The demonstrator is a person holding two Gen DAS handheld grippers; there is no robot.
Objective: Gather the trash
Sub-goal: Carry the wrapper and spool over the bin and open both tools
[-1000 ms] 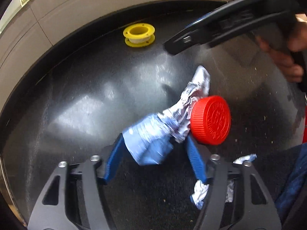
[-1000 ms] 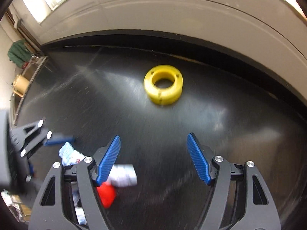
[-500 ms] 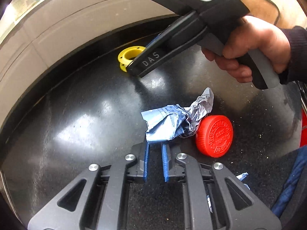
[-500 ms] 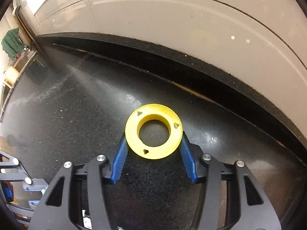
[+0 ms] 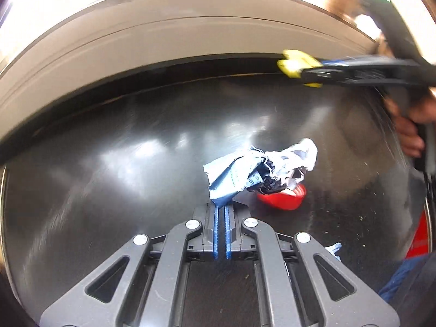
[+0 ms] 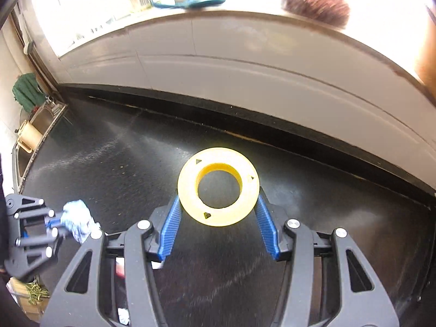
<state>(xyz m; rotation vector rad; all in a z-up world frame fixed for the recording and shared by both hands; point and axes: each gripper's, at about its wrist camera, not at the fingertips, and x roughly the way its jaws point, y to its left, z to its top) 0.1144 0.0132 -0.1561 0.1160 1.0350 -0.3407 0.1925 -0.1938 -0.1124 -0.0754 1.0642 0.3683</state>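
Observation:
My left gripper point(image 5: 222, 209) is shut on a crumpled blue and silver wrapper point(image 5: 253, 170) and holds it above the black counter point(image 5: 122, 169). A red bottle cap point(image 5: 286, 200) lies on the counter just behind the wrapper. My right gripper point(image 6: 218, 207) is shut on a yellow plastic spool point(image 6: 218, 186), its blue pads against both sides, lifted off the counter. The spool point(image 5: 297, 66) in the right gripper also shows at the upper right of the left wrist view. The left gripper with the wrapper point(image 6: 77, 219) shows at the left of the right wrist view.
A pale wall point(image 6: 245, 62) runs along the counter's back edge. A small scrap of wrapper point(image 5: 333, 249) lies near my left gripper. A sink point(image 6: 41, 125) is at the far left. A red object point(image 5: 421, 237) sits at the right edge.
My left gripper has lifted the wrapper off the counter. My right gripper has raised the yellow spool and carried it to the right.

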